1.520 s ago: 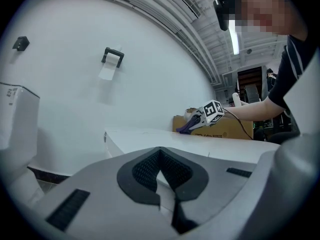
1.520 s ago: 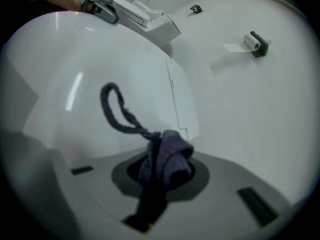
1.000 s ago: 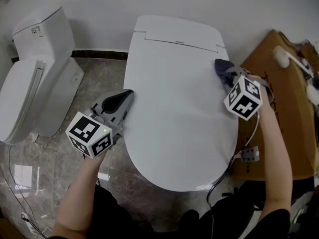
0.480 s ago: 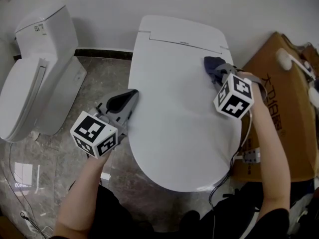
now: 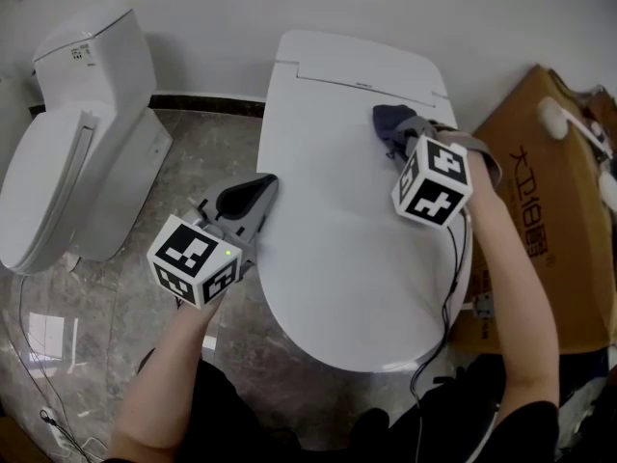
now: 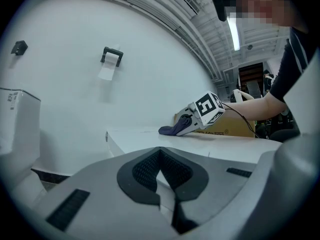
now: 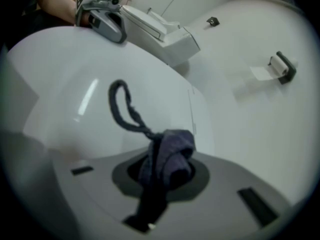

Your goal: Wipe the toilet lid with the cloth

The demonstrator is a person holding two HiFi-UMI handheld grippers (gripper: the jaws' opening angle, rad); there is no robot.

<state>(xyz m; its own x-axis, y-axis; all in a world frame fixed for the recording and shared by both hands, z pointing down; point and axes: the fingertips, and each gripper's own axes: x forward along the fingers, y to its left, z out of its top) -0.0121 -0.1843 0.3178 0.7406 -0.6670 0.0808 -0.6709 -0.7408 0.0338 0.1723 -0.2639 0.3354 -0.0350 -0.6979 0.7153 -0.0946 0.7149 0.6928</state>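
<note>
Three cameras around one toilet lid (image 5: 357, 258)
The lid is viewed steeply from above in the head view. It is skimmed low from its left edge in the left gripper view, where the right gripper (image 6: 186, 126) is caught, and crossed closely from the right, with the left gripper (image 7: 114, 30) opposite.

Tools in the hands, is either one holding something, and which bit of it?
The right tool grips the dark cloth by a bunched-up fold, its thin loop lying loose. The left tool is shut and holds nothing.
</note>
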